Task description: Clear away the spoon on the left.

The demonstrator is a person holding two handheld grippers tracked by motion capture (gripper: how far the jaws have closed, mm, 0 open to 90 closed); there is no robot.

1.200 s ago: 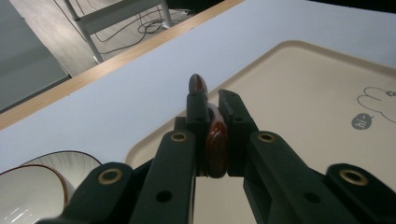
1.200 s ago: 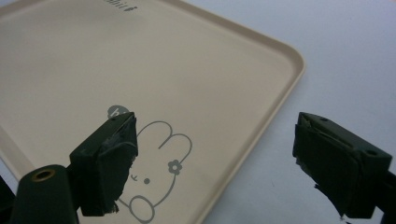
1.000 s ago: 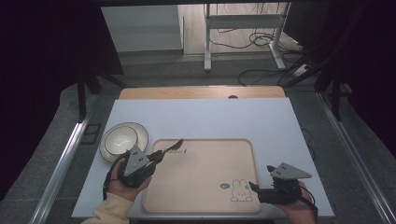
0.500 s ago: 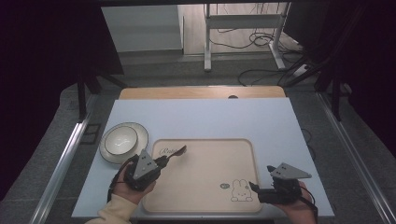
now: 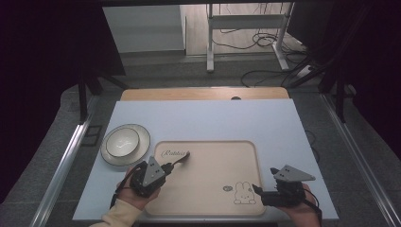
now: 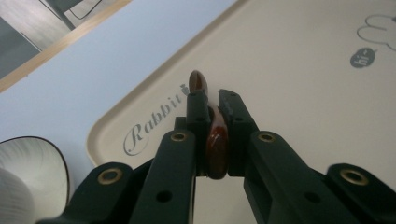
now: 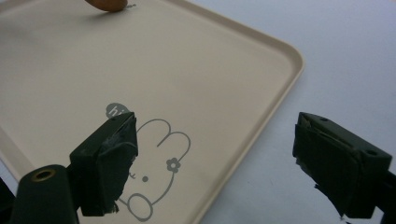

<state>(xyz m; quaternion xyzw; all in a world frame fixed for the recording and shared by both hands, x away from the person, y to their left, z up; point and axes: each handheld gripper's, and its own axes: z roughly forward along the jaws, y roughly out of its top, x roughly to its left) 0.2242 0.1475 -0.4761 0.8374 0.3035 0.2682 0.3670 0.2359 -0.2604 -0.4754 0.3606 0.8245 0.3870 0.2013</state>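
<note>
A pale blue counter (image 5: 213, 118) with a wooden far edge stands on grey floor (image 5: 156, 75). Beyond it, white metal frame legs (image 5: 209, 38) and loose black cables (image 5: 265, 47) sit in light; both sides lie in darkness.

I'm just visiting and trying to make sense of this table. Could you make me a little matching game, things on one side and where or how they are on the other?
Things:
1. brown spoon
2. bowl
3. rabbit drawing
4. right gripper

Descriptions:
A. open, with its fingers astride the tray's right edge
B. sits on a plate left of the tray
C. pinched in the left gripper, over the tray
D. printed in the tray's near right corner

Pairs: 1-C, 2-B, 3-D, 4-A
</note>
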